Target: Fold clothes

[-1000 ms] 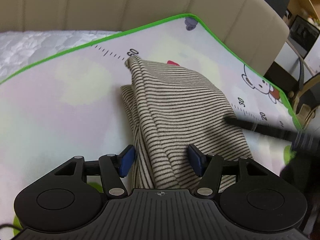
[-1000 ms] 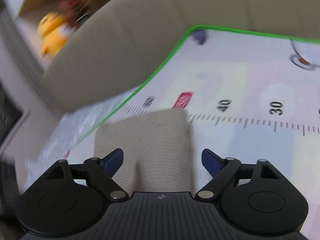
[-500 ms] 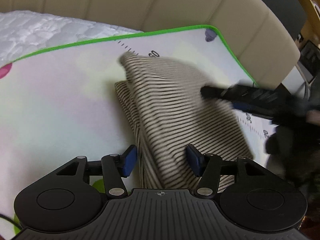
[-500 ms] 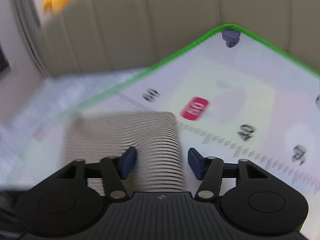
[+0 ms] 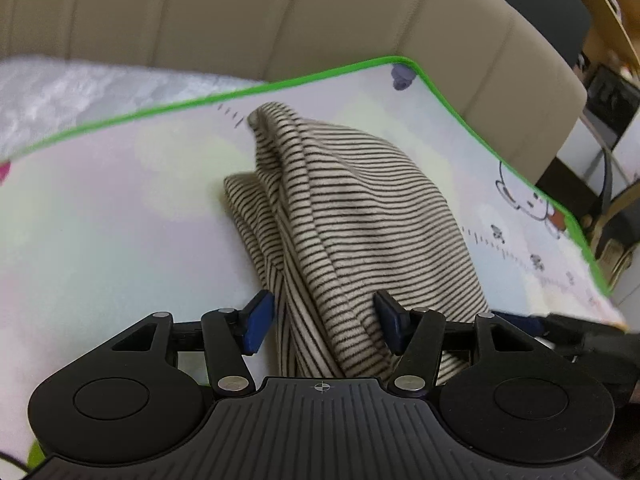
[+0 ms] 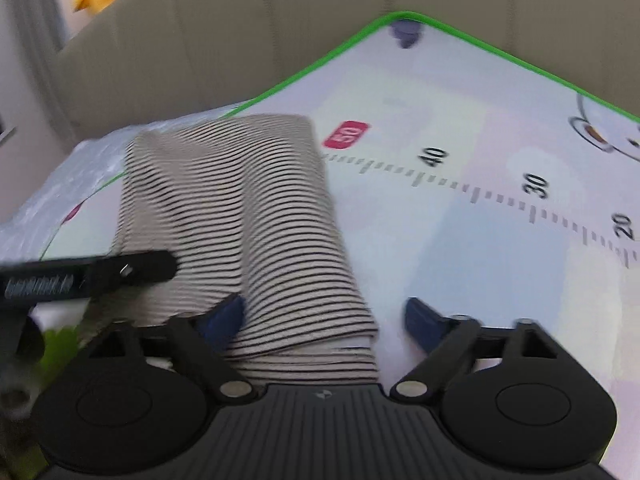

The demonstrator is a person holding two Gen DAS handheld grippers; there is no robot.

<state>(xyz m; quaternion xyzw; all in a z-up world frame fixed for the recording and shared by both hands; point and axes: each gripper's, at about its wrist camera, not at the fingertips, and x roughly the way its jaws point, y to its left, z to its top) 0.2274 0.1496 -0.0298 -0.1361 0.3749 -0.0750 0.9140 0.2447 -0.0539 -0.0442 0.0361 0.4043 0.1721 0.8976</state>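
Quilted white cover [image 5: 60, 96]: seen at far left under the mat; not part of the step.

Play mat [image 5: 100, 220], green-edged, printed with a ruler scale: used as the folding surface, backed by a beige padded panel [image 5: 240, 12].

Left gripper [image 5: 324, 320]: a thick bunch of cloth is flanked by its fingers, which are set partway apart. One pad is seen against the fabric, while a sliver of mat seems to show beside the other, so whether the cloth is truly pinched cannot be told.

Striped garment [image 5: 360, 208], beige with dark stripes: laid on the mat as a long, narrow, part-folded bundle, humped in the middle, with its near end between both grippers.

Right gripper [image 6: 324, 316]: its jaws have just been opening and are now spread wide. The garment's near edge is between them, brushed by one pad and cleared by the other, so nothing is gripped.

Handling note: a release after a fold is judged to be under way. The right gripper is best drawn off without the top layer being dragged, and the hump pressed flat before the next fold is taken, with the edges kept squared.
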